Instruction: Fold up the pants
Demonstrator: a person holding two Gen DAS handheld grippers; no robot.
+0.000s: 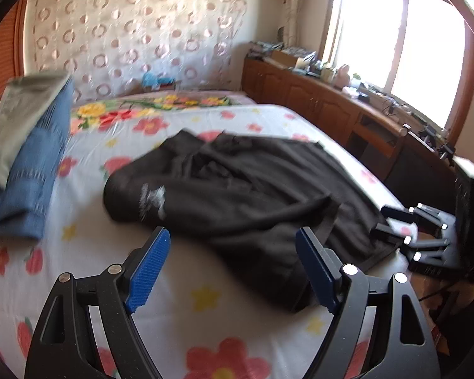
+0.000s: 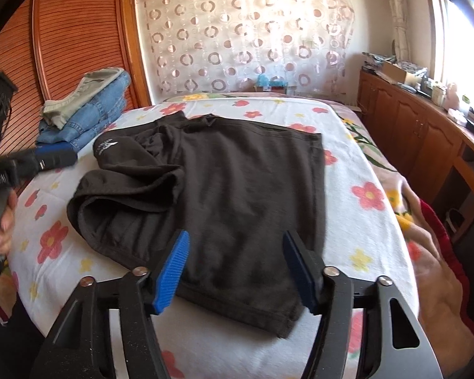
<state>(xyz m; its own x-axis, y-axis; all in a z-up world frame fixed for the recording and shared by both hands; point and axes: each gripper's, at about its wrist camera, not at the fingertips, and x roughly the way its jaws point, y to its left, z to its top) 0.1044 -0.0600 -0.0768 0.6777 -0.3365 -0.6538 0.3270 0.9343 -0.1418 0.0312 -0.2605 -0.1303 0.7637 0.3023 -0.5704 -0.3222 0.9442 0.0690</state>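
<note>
- Two views, left wrist first: the left gripper (image 1: pixel 232 237) hovers over the near part of the bed (image 1: pixel 205 331) with its blue fingers (image 1: pixel 148 271) spread wide and nothing between them. The black pants (image 1: pixel 237 189) lie rumpled across the flowered sheet just ahead, unheld.
- Same view: the right gripper (image 1: pixel 395 227) shows at the pants' right edge. A stack of folded clothes (image 1: pixel 25 158) sits to the left, well apart from the pants. A wooden cabinet (image 1: pixel 316 101) crowded with small items runs under the window.
- Right wrist view: the right gripper (image 2: pixel 235 243) hangs over the near hem, fingers wide and empty. The pants look roughly doubled over, though the left side is bunched and loose.
- Judgement: this is between folds; the next move calls for pinching an edge at each end and smoothing the bunched part before folding again.
- Nothing lies on the pants; the folded stack limits room on the left.
</note>
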